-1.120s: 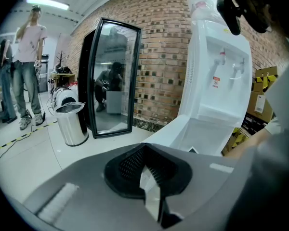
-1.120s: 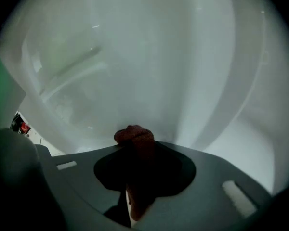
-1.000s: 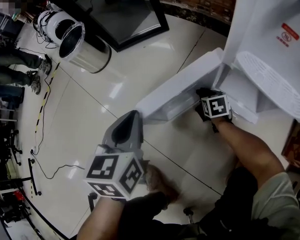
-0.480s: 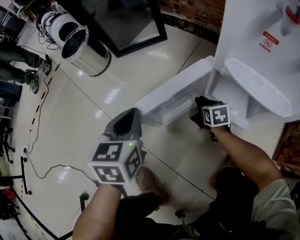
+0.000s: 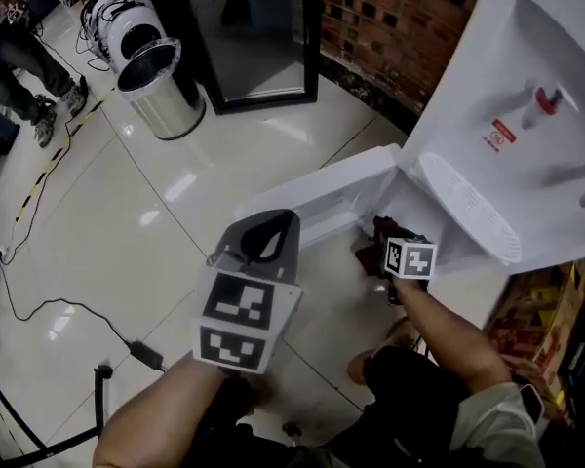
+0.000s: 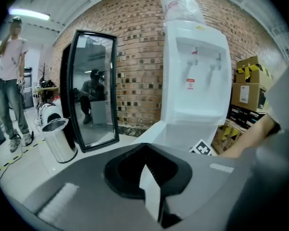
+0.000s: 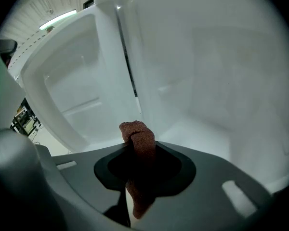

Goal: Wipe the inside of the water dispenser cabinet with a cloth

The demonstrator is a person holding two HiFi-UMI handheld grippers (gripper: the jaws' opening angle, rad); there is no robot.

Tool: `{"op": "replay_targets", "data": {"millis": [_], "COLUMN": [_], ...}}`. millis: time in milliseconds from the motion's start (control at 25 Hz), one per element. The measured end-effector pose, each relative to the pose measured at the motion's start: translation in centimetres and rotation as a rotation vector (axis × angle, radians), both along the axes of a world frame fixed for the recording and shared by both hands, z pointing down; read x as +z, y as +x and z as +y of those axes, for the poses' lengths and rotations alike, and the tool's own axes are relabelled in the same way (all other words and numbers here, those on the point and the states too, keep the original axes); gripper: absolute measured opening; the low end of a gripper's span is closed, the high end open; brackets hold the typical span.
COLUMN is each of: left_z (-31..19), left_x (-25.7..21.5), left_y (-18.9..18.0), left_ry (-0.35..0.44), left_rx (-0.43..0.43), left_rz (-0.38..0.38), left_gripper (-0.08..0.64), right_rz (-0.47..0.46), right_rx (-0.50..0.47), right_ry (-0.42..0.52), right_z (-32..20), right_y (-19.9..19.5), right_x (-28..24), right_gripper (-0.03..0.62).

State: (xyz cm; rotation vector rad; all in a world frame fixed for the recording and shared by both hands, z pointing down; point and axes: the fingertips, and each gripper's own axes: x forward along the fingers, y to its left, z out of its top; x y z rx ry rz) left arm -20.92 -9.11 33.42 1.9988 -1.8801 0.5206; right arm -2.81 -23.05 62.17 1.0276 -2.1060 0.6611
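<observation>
At the foot of the white water dispenser (image 5: 526,115), the lower cabinet (image 7: 207,95) stands open, its door (image 5: 312,198) swung wide. The right claw (image 5: 382,237) sits at the cabinet's mouth, its jaws partly closed and pinching a reddish-brown cloth (image 7: 138,143) that sticks up between them. The left claw (image 5: 265,234) hangs outside, jaws fully together and empty. Wiping appears to be under way. The next move calls for pressing the cloth against an inner wall and sweeping it across.

Water dispenser (image 5: 507,86) top beyond the head view's edge; cloth (image 7: 137,141) end deep between right gripper (image 7: 138,177) jaws.
</observation>
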Motion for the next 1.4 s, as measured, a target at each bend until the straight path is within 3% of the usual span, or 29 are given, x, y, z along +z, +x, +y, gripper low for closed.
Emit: {"op": "replay_targets", "data": {"millis": [160, 400, 640, 1080, 1400], "left_z": [-0.1, -0.3, -0.7, 0.1, 1.0], "left_x": [0.9, 2.0, 2.0, -1.5, -3.8], "left_y": [2.1, 2.2, 2.5, 2.7, 2.7], "left_ry": [-0.032, -0.071, -0.07, 0.018, 0.071], "left_rx": [0.06, 0.065, 0.07, 0.065, 0.045], "left_rz": [0.026, 0.072, 0.087, 0.085, 0.112], "left_gripper": [0.0, 0.0, 0.0, 0.0, 0.0], "right_rz": [0.001, -0.023, -0.043, -0.122, -0.351], "right_rx": [0.03, 0.016, 0.027, 0.121, 0.249], "right_ry": [-0.019, -0.036, 0.004, 0.21, 0.323], "right_z": [-0.5, -0.8, -2.1, -4.3, -4.1], "right_y": [-0.4, -3.6, -4.7, -2.5, -2.2], "right_x": [1.8, 3.6, 2.2, -8.3, -17.2], "right_gripper": [0.107, 0.107, 0.106, 0.106, 0.106]}}
